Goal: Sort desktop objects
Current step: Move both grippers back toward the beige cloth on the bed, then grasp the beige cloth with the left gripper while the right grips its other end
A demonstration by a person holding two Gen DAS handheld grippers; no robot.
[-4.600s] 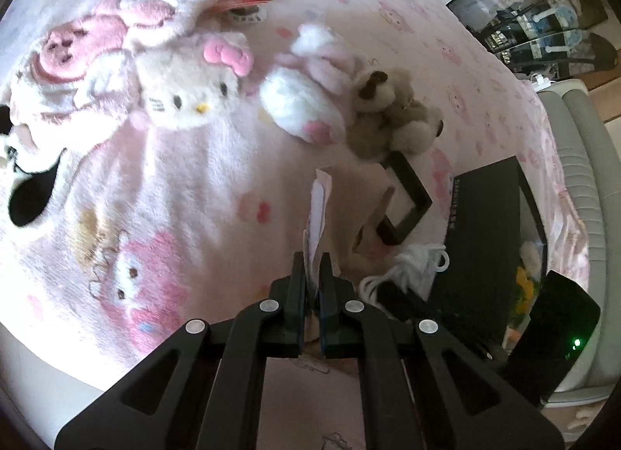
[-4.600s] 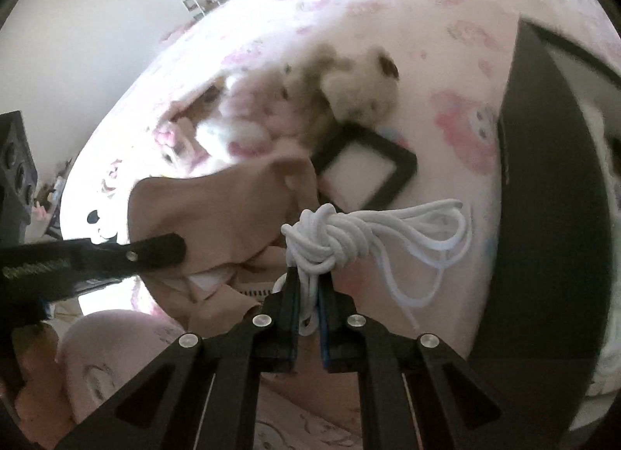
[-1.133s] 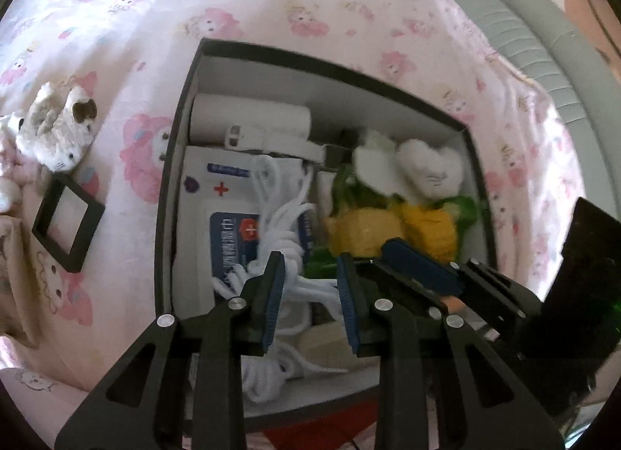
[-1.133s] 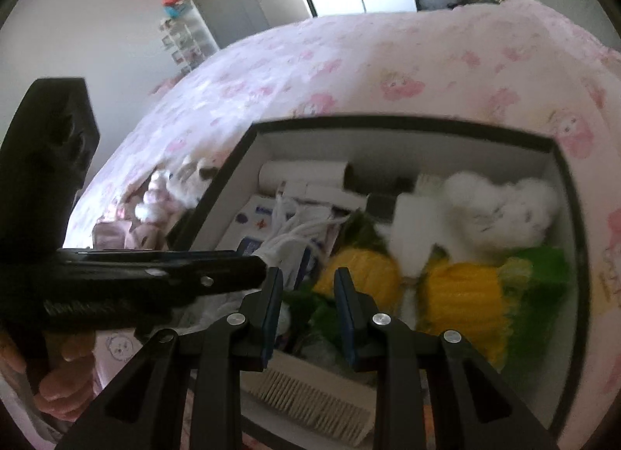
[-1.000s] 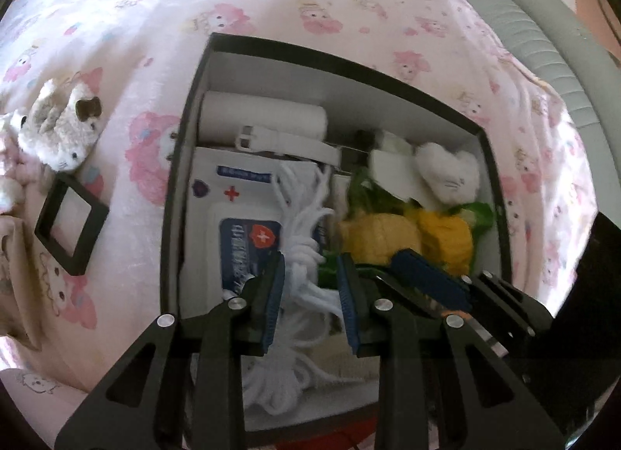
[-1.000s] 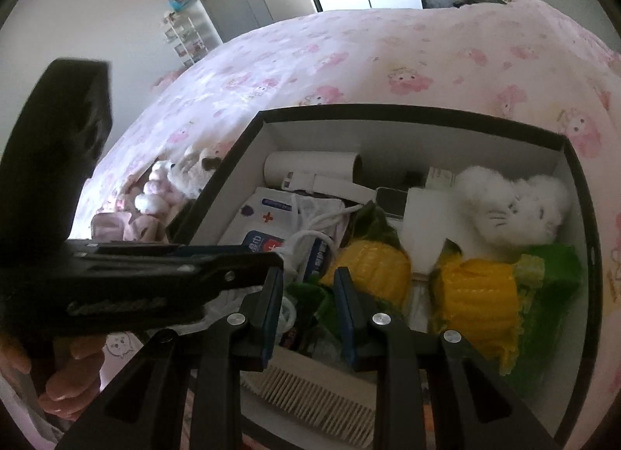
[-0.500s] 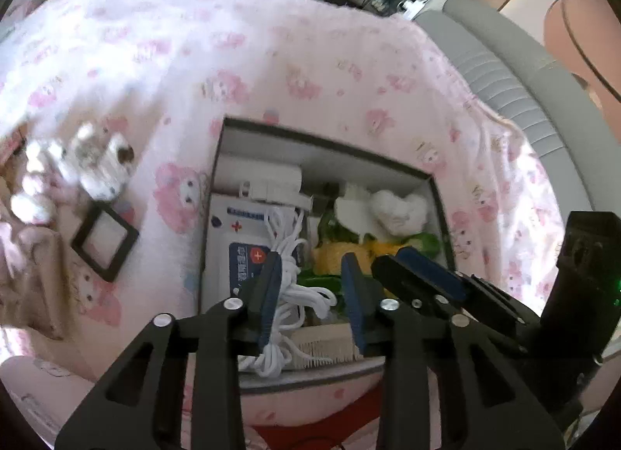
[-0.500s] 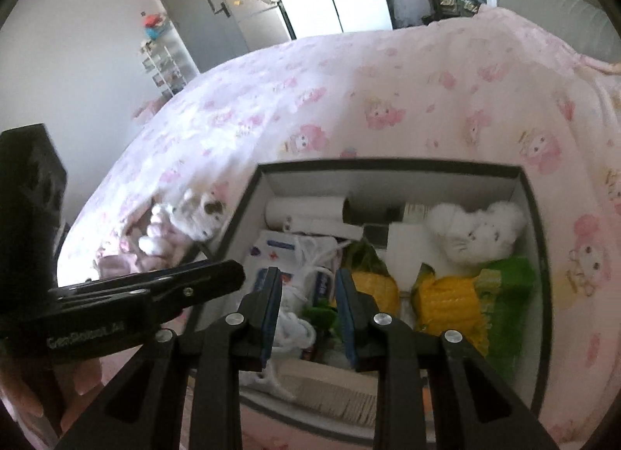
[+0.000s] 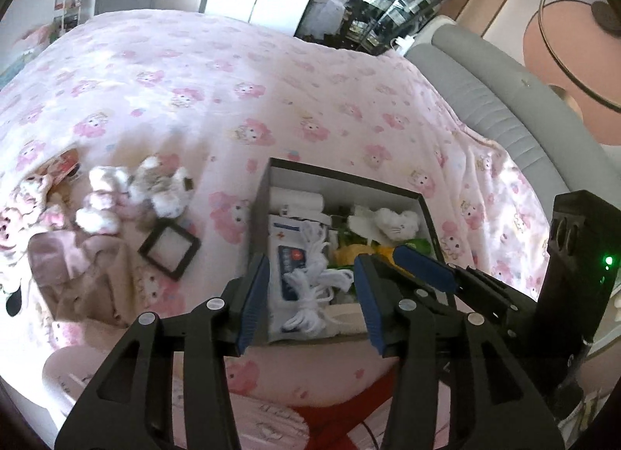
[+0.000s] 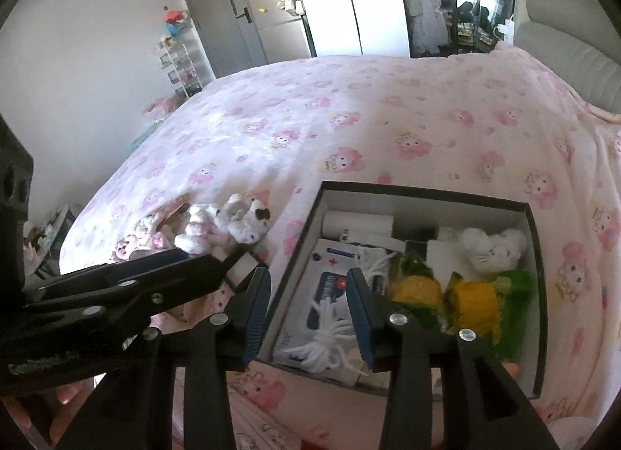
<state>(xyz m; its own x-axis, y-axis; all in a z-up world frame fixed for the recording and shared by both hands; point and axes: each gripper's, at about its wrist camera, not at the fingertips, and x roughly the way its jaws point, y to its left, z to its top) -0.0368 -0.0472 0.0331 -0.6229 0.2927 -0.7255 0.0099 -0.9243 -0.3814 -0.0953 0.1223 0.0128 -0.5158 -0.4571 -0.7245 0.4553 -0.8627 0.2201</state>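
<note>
A black box sits on the pink bed; it also shows in the right wrist view. Inside lie a coiled white cord, also in the right wrist view, a white and blue pack, a white roll, yellow and green knitted items and a white plush. My left gripper is open and empty, high above the box's near edge. My right gripper is open and empty beside it.
Left of the box lie a small black frame, several plush toys, a beige cloth and more pink plush. A grey headboard runs along the bed's right side. Wardrobes and a door stand beyond the bed.
The white cord, held by the right gripper earlier, now lies in the box. Both grippers have risen away from the box and opened wider.
</note>
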